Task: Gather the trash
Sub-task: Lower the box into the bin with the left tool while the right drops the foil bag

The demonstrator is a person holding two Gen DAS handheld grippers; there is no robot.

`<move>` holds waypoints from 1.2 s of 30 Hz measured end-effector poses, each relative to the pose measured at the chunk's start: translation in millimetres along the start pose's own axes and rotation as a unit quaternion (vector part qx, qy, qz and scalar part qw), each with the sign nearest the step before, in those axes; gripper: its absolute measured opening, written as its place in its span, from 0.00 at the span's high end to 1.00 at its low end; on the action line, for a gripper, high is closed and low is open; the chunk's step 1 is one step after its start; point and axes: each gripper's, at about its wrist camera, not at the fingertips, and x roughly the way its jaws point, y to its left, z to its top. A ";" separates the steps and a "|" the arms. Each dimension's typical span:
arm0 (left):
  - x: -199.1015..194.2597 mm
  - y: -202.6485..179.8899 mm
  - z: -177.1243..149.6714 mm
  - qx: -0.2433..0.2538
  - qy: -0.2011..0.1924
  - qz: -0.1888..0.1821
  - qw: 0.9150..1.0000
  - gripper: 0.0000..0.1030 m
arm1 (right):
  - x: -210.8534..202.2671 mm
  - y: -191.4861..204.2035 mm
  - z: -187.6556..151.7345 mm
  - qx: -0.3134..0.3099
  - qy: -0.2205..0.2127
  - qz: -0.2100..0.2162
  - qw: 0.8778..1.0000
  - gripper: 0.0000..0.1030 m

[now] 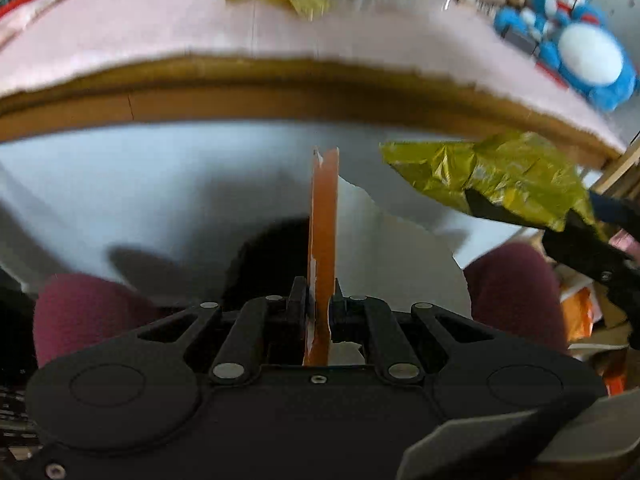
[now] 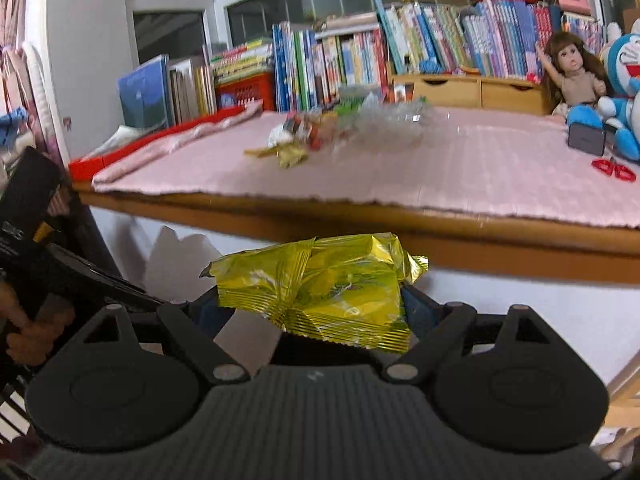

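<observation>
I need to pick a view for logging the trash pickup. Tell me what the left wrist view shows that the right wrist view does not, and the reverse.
Only the left wrist view shows the left gripper shut on an orange wrapper, and a white bag below the table.

Only the right wrist view shows the books, the red scissors and the window behind.

Both show the yellow wrapper held by the right gripper, the pink-covered table, the trash pile on it, the doll and the blue plush toy.

Crumpled yellow wrapper (image 2: 320,296), upright orange strip (image 1: 322,240)
</observation>
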 end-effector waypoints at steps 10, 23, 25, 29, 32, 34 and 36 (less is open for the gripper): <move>42.1 0.9 -12.9 0.006 0.062 0.013 0.998 0.90 | 24.7 -0.4 -17.3 0.000 0.068 0.011 0.998 0.14; 60.6 2.0 -6.0 0.003 0.088 0.019 0.996 0.87 | 56.1 -0.9 -25.4 -0.016 0.118 0.028 0.992 0.13; 62.7 1.7 -4.5 0.002 0.089 0.021 0.996 0.86 | 59.9 -0.8 -25.4 -0.020 0.123 0.027 0.992 0.13; 63.4 -0.5 -3.4 0.002 0.091 0.027 0.995 0.80 | 64.3 -0.2 -24.4 -0.022 0.128 0.026 0.991 0.13; 63.7 -1.2 -2.0 0.000 0.087 0.028 0.996 0.60 | 65.3 -0.2 -24.1 -0.023 0.131 0.025 0.991 0.12; 65.4 -0.1 -1.3 0.002 0.083 0.027 0.996 0.52 | 65.8 -0.5 -24.2 -0.024 0.132 0.022 0.991 0.12; 65.1 0.4 -0.3 0.001 0.084 0.028 0.996 0.50 | 66.6 -1.1 -24.7 -0.024 0.135 0.021 0.990 0.12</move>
